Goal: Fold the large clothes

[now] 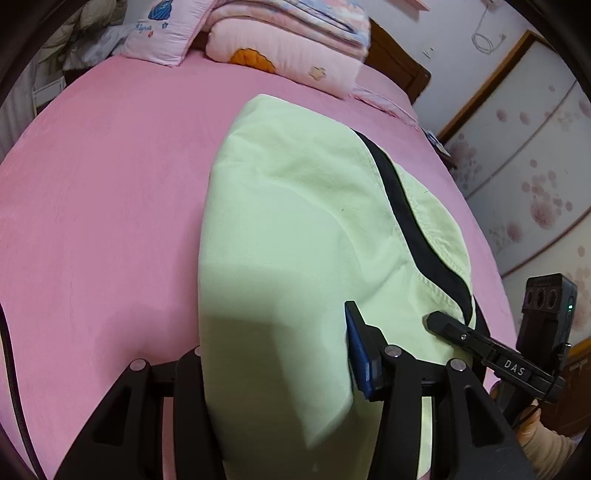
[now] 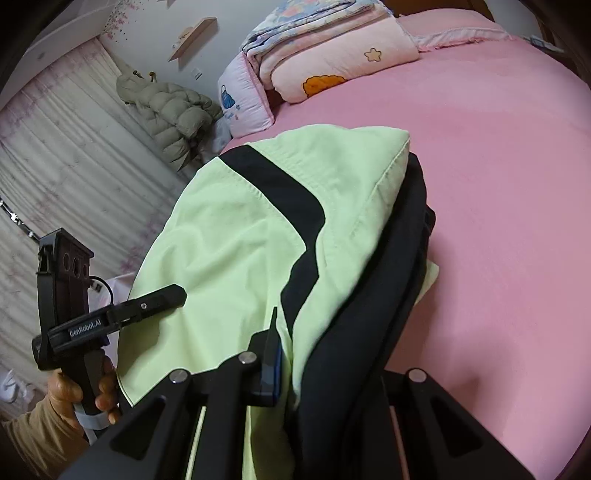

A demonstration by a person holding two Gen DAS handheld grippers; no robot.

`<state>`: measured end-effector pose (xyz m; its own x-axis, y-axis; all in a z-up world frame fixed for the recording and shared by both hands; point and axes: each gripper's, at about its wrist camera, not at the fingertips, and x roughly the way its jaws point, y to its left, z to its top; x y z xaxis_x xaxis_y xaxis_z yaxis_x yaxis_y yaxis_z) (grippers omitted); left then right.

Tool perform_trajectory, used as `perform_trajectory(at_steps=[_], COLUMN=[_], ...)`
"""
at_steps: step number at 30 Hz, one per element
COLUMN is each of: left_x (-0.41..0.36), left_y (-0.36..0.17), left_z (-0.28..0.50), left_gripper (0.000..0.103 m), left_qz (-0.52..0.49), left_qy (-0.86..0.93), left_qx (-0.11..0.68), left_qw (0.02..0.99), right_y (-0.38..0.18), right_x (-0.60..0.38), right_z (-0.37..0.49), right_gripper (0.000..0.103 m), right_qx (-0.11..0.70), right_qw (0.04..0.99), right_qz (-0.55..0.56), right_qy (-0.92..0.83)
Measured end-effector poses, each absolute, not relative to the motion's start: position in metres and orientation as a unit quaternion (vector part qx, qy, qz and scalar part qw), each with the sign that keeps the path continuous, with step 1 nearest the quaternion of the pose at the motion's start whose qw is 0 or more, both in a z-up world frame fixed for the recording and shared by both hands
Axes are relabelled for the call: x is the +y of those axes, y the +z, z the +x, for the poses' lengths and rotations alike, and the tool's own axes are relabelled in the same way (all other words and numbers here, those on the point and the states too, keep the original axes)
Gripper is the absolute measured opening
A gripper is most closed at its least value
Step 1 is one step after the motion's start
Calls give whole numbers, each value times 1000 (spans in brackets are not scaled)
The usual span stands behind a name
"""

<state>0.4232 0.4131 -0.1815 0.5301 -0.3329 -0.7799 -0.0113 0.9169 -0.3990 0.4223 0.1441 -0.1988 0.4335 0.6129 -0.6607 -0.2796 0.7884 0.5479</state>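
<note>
A large pale green garment with black trim (image 1: 295,229) lies folded lengthwise on the pink bed (image 1: 103,192); it also shows in the right wrist view (image 2: 236,236), with a black layer along its right side. My left gripper (image 1: 277,369) is wide open, its fingers standing either side of the garment's near end, the cloth draped between them. My right gripper (image 2: 332,369) is likewise open around the near end; cloth hides its right finger. The right gripper shows in the left wrist view (image 1: 443,325) resting on the garment, and the left gripper shows in the right wrist view (image 2: 162,299).
Folded pink quilts (image 1: 288,48) and a pillow (image 1: 162,33) sit at the head of the bed. A wardrobe with flower print (image 1: 535,177) stands to the right. A puffy jacket (image 2: 173,110) hangs by curtains (image 2: 55,155) on the left.
</note>
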Motion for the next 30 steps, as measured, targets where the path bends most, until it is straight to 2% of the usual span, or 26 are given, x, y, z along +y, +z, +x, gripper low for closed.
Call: perform_trajectory(at_steps=[4,7,9,10,12,17,19,24,30], left_x=[438,440,452,450,449,453,437,412,405], left_y=[-218,-247,-266,-276,-278,-267,-259,-264,-217], left_z=[479,506,518,523,523,499,477,458,415], left_gripper=[47,55,70,74,94,97,103,103,102], left_qz=[-188,-175,-153,-136,-124,-129,-115,-35,3], left_qy=[-73,-49,-23,-3,15,49,52,76,84], left_qx=[479,480,498,510,503,495,491,494,477], left_qw=[854,859,853,850,855,858,862,865,875], right_y=[-223,-245,-263,-271,-272,-251,-245,-255,-227], right_x=[180,197,200,203,204,190,183,169,147], right_z=[479,514,529,534,532,500,488,467,430], right_gripper=[12,14,21,26,33,53,54,54,54], right_qx=[460,472,499,515,515,487,483,497,505], right_qw=[840,844,837,833,835,858,862,863,857], right_qz=[142,118,104,91,74,37,30,-39,36], right_qy=[250,225,198,182,179,161,150,87,98])
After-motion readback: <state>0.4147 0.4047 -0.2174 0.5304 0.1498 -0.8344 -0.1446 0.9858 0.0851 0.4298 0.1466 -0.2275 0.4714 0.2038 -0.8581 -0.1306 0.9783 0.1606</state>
